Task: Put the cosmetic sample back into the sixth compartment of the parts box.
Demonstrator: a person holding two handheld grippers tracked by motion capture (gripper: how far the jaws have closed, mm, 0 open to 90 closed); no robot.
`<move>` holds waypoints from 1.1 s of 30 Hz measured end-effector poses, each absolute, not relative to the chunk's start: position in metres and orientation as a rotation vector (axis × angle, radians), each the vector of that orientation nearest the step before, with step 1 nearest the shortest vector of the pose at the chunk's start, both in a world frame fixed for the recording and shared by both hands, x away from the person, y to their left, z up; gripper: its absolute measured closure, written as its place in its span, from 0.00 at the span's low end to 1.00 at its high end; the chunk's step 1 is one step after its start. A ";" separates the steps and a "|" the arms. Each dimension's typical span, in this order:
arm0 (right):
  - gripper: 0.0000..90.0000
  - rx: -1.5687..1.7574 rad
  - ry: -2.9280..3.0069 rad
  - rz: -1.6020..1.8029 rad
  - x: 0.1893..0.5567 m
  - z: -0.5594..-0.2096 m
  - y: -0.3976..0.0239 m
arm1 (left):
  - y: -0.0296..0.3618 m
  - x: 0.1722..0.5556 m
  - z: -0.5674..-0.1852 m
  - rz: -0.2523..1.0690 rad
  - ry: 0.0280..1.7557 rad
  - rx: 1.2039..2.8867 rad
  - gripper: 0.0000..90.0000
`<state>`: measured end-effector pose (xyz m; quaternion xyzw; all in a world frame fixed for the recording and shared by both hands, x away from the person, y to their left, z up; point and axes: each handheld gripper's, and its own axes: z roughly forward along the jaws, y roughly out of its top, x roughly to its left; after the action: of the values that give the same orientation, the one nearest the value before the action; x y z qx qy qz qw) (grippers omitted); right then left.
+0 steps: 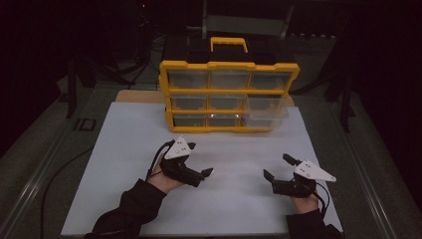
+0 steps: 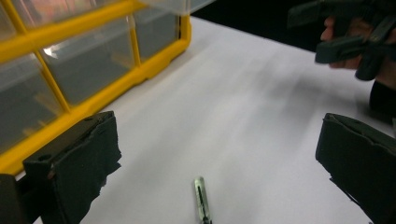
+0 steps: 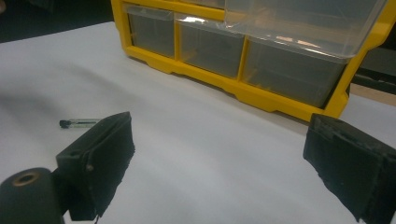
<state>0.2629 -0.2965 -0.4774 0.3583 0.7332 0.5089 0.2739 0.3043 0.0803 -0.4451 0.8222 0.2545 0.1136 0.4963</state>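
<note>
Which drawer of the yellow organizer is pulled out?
The right-hand drawer of the middle row of the organizer: its clear front juts forward past the yellow frame and overhangs the drawer below, while the other drawers sit flush.

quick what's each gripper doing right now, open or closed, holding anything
Left gripper: open, jaws wide apart, holding nothing; a small clear tube with a dark cap lies on the white table sheet between them.
Right gripper: open, holding nothing.

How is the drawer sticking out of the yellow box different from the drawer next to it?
The pulled-out drawer juts forward past the yellow frame; the middle drawer beside it sits flush inside.
The pulled-out drawer hangs over the white table; the middle drawer stays behind the frame's bars.
Both are clear plastic, in the same row.
</note>
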 end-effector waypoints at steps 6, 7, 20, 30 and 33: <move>0.10 0.965 1.973 1.368 0.263 -0.478 -0.296 | 0.078 0.307 -0.461 0.257 0.646 2.021 0.00; 0.10 0.967 1.974 1.369 0.263 -0.478 -0.296 | 0.077 0.307 -0.464 0.255 0.651 2.025 0.00; 0.10 0.962 1.978 1.370 0.263 -0.478 -0.295 | 0.069 0.307 -0.492 0.258 0.664 2.103 0.11; 0.10 0.962 1.984 1.373 0.263 -0.478 -0.295 | 0.064 0.309 -0.502 0.248 0.661 2.140 0.29; 0.10 0.960 1.985 1.372 0.263 -0.478 -0.294 | 0.063 0.310 -0.504 0.240 0.661 2.153 0.38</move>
<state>0.2629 -0.2945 -0.4781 0.3559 0.7361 0.5090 0.2690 0.3095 0.0626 -0.5036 0.8606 0.2643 0.0959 0.4246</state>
